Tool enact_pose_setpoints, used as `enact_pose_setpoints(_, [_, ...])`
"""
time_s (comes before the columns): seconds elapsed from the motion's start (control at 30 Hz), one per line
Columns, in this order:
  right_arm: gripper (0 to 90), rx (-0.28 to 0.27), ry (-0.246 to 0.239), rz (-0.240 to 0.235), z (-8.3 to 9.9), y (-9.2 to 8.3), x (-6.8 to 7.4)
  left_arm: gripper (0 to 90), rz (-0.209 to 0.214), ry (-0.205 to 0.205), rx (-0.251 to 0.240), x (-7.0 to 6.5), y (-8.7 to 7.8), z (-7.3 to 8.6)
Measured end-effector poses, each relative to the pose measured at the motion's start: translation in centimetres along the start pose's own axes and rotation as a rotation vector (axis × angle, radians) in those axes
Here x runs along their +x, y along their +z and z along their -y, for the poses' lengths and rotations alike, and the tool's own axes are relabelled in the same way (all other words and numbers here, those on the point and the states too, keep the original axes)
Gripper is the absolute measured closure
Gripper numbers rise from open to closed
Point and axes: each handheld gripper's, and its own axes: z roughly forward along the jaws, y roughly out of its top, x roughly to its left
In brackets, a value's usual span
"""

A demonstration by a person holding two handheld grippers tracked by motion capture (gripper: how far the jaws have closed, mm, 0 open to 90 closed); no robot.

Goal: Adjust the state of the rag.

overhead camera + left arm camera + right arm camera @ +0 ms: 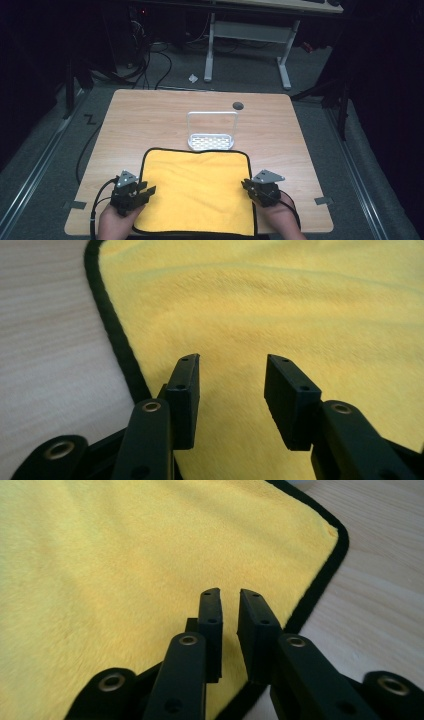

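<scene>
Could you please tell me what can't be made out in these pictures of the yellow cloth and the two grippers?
- Cloth: its near edge is cut off by the bottom of the high view.
- Right gripper: whether its nearly closed jaws pinch any cloth is unclear in its own view.
- Left gripper: too small in the high view to tell whether it touches the cloth.
- Rack: too small to identify.

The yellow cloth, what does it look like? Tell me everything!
The cloth is bright yellow and fuzzy, like a soft towel, with a thin black border and rounded corners. It lies spread flat on the wooden table, its near edge at the table's front. A few gentle wrinkles cross it. Its far edge sits right by a small white rack.
</scene>
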Motion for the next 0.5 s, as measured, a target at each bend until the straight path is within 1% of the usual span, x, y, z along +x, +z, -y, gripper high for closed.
enact_pose_setpoints(0.03, [81.7,0.017,-0.006,0.007,-0.4,0.9,-0.2,58.8,-0.007,0.009,0.038,-0.1,0.6,0.1])
enact_pose_setpoints(0.07, [81.7,0.017,-0.006,0.007,-0.4,0.9,-0.2,59.6,-0.007,0.009,0.038,-0.1,0.6,0.1])
enact_pose_setpoints(0.1, [81.7,0.033,-0.023,0.016,-0.3,1.6,-0.6,59.7,-0.013,0.015,0.026,-0.4,0.7,0.5])
enact_pose_setpoints(0.13, [81.7,0.033,-0.023,0.016,-0.3,1.6,-0.6,59.7,-0.013,0.015,0.026,-0.4,0.7,0.5])
enact_pose_setpoints(0.17, [82.0,0.038,0.006,0.003,-0.2,1.4,-1.1,59.7,0.002,0.022,0.032,-0.8,0.6,0.6])
enact_pose_setpoints(0.2, [82.0,0.038,0.006,0.003,-0.2,1.4,-1.1,59.7,0.002,0.022,0.032,-0.8,0.6,0.6])
enact_pose_setpoints(0.23, [82.0,0.042,-0.004,0.027,0.1,1.0,-1.2,59.6,0.020,0.042,0.033,-1.6,0.6,0.9])
enact_pose_setpoints(0.27, [82.0,0.045,-0.006,0.037,0.4,0.8,-1.4,59.7,0.032,0.050,0.031,-2.1,0.7,0.9])
enact_pose_setpoints(0.3, [82.0,0.045,0.003,0.046,0.7,0.5,-1.8,59.7,0.032,0.050,0.031,-2.1,0.7,0.9])
enact_pose_setpoints(0.33, [82.0,0.045,0.003,0.046,0.7,0.5,-1.8,59.7,0.049,0.049,0.031,-2.6,0.9,0.9])
enact_pose_setpoints(0.37, [82.0,0.051,0.022,0.071,1.2,-0.1,-2.8,59.6,0.085,0.072,0.038,-4.0,1.6,0.5])
enact_pose_setpoints(0.4, [82.0,0.051,0.022,0.071,1.2,-0.1,-2.8,59.5,0.085,0.072,0.038,-4.0,1.6,0.5])
enact_pose_setpoints(0.43, [81.9,0.059,0.053,0.114,1.6,-0.5,-4.4,59.1,0.112,0.103,0.045,-5.5,2.6,-0.1])
enact_pose_setpoints(0.47, [81.9,0.064,0.074,0.131,1.8,-0.7,-5.4,57.8,0.122,0.123,0.049,-6.2,3.2,-0.4])
enact_pose_setpoints(0.5, [81.9,0.068,0.090,0.147,1.9,-0.8,-6.3,55.7,0.122,0.123,0.049,-6.2,3.2,-0.4])
